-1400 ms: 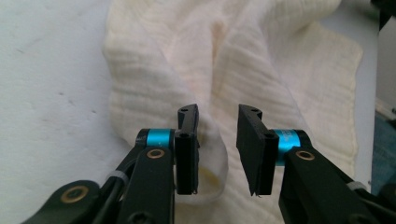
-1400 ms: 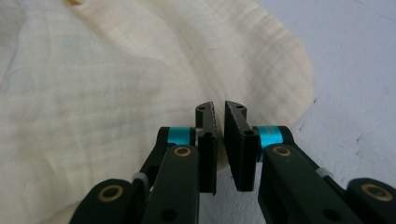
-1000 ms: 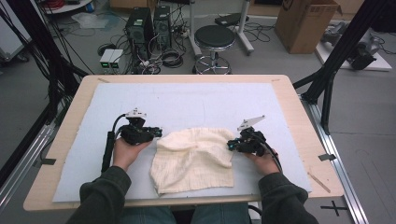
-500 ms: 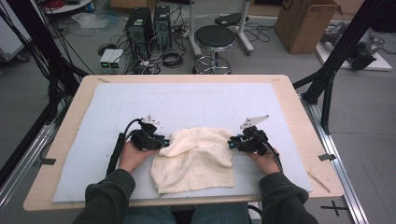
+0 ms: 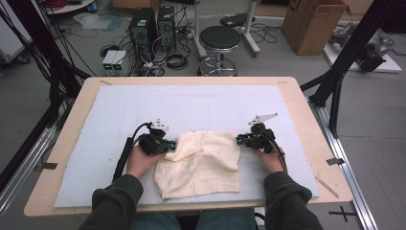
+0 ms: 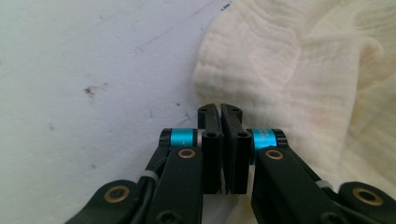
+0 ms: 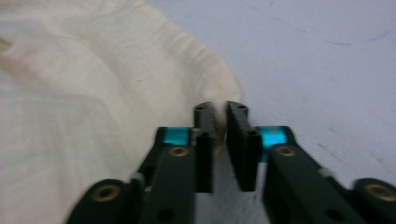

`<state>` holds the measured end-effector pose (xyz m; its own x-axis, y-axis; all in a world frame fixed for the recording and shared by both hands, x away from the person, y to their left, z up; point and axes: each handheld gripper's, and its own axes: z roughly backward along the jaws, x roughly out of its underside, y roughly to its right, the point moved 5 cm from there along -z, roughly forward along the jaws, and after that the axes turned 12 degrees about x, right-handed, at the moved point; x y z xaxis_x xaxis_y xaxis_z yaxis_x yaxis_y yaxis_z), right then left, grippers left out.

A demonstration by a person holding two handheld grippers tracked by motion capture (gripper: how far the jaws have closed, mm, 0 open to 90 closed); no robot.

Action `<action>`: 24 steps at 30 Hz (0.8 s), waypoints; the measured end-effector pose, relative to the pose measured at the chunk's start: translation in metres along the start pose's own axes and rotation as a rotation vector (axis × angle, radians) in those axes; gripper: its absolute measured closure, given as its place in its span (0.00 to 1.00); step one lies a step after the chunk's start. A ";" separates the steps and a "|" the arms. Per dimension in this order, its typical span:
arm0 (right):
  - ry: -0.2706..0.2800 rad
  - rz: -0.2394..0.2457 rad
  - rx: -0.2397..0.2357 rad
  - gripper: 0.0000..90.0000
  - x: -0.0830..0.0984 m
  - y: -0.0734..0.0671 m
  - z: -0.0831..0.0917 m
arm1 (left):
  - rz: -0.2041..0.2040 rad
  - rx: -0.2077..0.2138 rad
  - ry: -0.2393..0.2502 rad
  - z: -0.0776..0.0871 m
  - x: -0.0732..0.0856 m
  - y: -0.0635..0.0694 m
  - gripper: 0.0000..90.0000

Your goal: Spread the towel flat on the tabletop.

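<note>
Cream cloth [image 5: 200, 163] lying rumpled on pale blue mat [image 5: 206, 108], near front middle of wooden table [image 5: 306, 120], far edge bunched up into a ridge, near part flat and reaching almost to mat's front edge. Left gripper [image 5: 168, 144] at cloth's far-left corner, held low & roughly level, pointing inward toward the other hand; left hand [image 5: 139, 160] wrapped round its body from behind, forearm in dark green sleeve [image 5: 112, 206] coming up from bottom edge, black cable [image 5: 125, 151] looping off to the outside. In left gripper view, jaws just been closing, now together w/ only a hairline slit; left gripper [image 6: 220, 112] tips right at cloth's [image 6: 299, 70] hem, cloth touching right-hand finger [image 6: 233, 140], whether any fabric caught betw. pads: cannot tell. Right gripper [image 5: 241, 139] mirrored at far-right corner, also low & level, pointing inward; right hand [image 5: 269, 158] behind it, wrist slightly bent, grey plate [image 5: 262, 118] sticking up on top. In right gripper view, jaws also just been closing, now nearly together w/ a narrow gap; right gripper [image 7: 219, 114] tips at cloth's [image 7: 93, 84] rounded corner, a bit of cream fabric seen in the gap, frame blurred so grip not certain. Hands well apart, cloth betw. them.
</note>
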<state>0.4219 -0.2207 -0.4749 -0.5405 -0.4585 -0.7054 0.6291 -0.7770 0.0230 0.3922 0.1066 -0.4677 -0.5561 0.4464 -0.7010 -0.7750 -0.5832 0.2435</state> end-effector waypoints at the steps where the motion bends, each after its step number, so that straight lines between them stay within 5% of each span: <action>1: 0.001 0.015 0.006 0.95 -0.001 -0.002 0.000 | -0.001 -0.010 0.021 0.005 -0.002 -0.001 0.96; 15: 0.041 0.104 0.003 0.96 -0.026 -0.014 0.019 | 0.019 -0.084 0.125 0.036 -0.008 -0.021 0.97; 20: 0.024 0.086 0.047 0.96 -0.049 0.004 0.006 | 0.066 -0.153 0.173 0.037 -0.022 -0.048 0.97; 21: 0.028 0.078 0.064 0.96 -0.055 0.008 0.003 | 0.095 -0.186 0.221 0.038 -0.035 -0.064 0.97; 24: 0.071 0.020 0.122 0.90 -0.081 0.023 -0.006 | 0.121 -0.267 0.231 0.036 -0.054 -0.086 0.90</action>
<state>0.4836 -0.1987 -0.4214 -0.4845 -0.4464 -0.7523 0.5644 -0.8166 0.1210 0.4778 0.1569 -0.4271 -0.5328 0.2163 -0.8182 -0.5851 -0.7926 0.1715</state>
